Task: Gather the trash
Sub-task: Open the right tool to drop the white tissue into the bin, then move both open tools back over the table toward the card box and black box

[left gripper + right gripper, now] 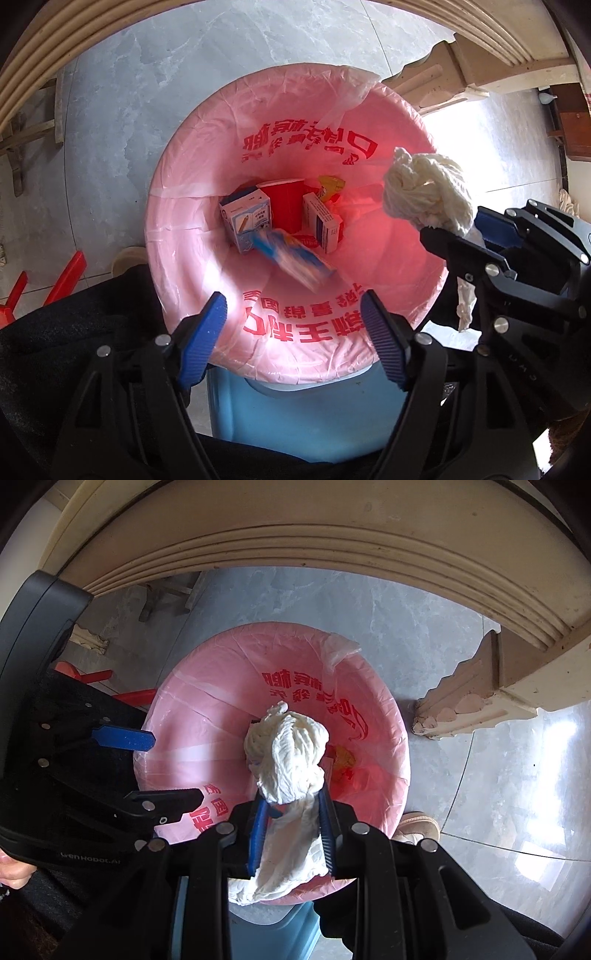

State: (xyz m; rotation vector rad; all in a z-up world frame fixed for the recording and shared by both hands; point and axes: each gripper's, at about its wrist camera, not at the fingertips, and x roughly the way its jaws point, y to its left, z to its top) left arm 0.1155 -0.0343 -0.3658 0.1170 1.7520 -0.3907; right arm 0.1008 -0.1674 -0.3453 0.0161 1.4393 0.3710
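A blue bin lined with a pink bag (177, 206) printed with red characters stands on the floor below both grippers. Inside lie two small cartons (245, 218), a red cup (286, 206) and a yellow wrapper (330, 184). A blurred blue-and-white packet (295, 262) is over them, free of any grip. My left gripper (293, 299) is open above the bin's near rim, with nothing between its blue pads. My right gripper (293, 801) is shut on a crumpled white tissue wad (288, 760), held over the bag's (192, 709) mouth. It shows at the right in the left wrist view (452, 225).
A cream table edge arches over the bin, and its carved leg (461, 709) stands just right of it. Red plastic bars (70, 273) lie to the left. A person's beige shoe (417, 827) and dark clothing (55, 332) are near the bin. The floor is grey marble tile (147, 92).
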